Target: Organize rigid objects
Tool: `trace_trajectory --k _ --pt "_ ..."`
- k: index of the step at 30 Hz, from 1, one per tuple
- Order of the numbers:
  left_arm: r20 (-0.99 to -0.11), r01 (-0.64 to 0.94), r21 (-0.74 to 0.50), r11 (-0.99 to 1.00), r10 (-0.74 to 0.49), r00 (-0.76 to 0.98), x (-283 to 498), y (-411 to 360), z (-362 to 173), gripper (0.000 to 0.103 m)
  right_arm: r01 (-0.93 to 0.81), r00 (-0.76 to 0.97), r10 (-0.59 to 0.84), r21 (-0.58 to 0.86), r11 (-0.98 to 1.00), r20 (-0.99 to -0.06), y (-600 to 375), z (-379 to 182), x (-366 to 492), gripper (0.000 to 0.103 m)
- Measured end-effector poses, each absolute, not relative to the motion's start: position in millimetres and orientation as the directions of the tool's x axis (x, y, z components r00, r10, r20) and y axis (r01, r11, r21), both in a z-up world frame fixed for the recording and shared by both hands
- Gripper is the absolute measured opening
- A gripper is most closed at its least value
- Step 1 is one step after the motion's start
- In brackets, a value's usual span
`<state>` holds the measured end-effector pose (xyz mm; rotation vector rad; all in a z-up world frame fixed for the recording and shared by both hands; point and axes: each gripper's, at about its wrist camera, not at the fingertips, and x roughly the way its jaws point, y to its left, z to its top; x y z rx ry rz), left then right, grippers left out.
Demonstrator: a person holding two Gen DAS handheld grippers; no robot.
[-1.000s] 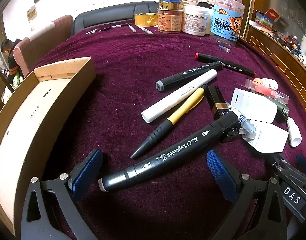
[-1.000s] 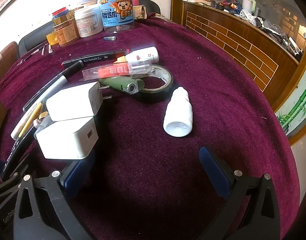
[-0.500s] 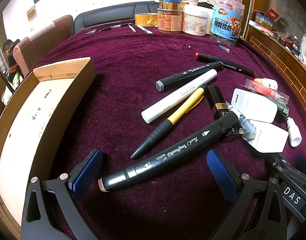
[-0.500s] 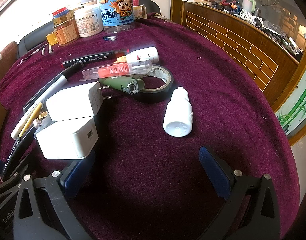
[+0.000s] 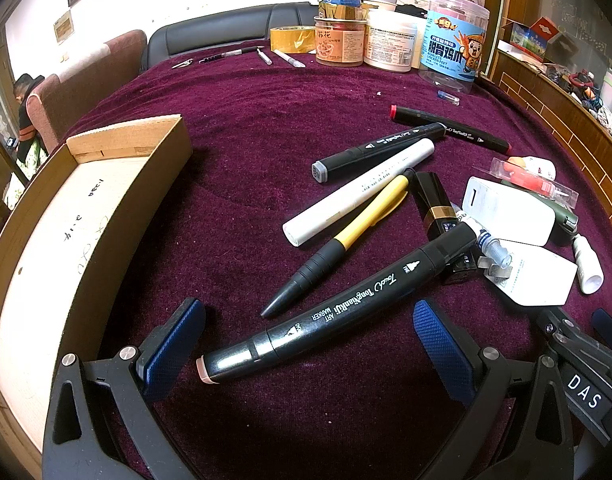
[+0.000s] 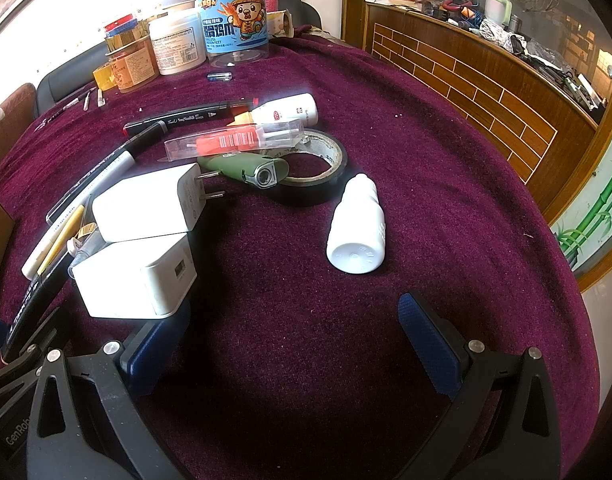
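Almost nothing is sorted yet, judging by how things are lying. The cardboard box (image 5: 106, 200) is sitting on the left of the counter (image 5: 246, 128) with nothing visible inside it, while the loose items are all lying on the cloth to its right.

The left claw (image 5: 306, 340) is hovering wide open, holding nothing, with the big black marker (image 5: 345, 304) lying slantwise between its blue pads (image 5: 174, 344) and touching neither. That marker is probably the first pick. Just beyond it are lying a yellow-and-black pen (image 5: 345, 240), a white marker (image 5: 361, 192), two more black markers and a black-and-gold tube (image 5: 435, 204).

The right claw (image 6: 294, 344) is also gaping wide and empty. Its left pad is sitting just under the nearer of two white chargers (image 6: 134, 280); whether it is touching I cannot tell. A small white bottle (image 6: 357, 232) is lying ahead, clear of both pads, with a tape roll (image 6: 329, 156) and a green lighter (image 6: 246, 170) behind it.

Everything is still waiting to go into the box.
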<state>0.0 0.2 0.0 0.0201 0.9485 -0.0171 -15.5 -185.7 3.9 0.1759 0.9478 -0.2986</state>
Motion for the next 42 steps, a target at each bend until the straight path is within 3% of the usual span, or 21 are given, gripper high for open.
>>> trace_trajectory --k 13,24,36,39,42 --pt "-0.813 0.032 0.007 0.999 -0.013 0.582 0 0 1 0.102 0.226 0.522 -0.086 0.04 0.973 -0.848 -189 6 -15 0.103" --pt "-0.855 0.144 0.02 0.989 -0.057 0.515 -27 5 2 0.102 0.179 0.519 -0.055 0.045 0.983 -0.853 -190 4 -17 0.103" --pt "-0.847 0.091 0.013 0.996 -0.037 0.53 -35 6 2 0.102 0.2 0.562 0.001 0.137 0.97 -0.827 -202 10 -28 0.103" --pt "-0.847 0.034 0.019 0.999 -0.001 0.532 -35 3 2 0.102 0.292 0.641 -0.09 0.135 0.947 -0.762 -211 27 -48 0.103" --pt "-0.848 0.037 0.005 0.999 -0.016 0.53 -35 5 1 0.102 0.382 0.742 -0.25 0.086 0.92 -0.622 -213 57 -86 0.103"
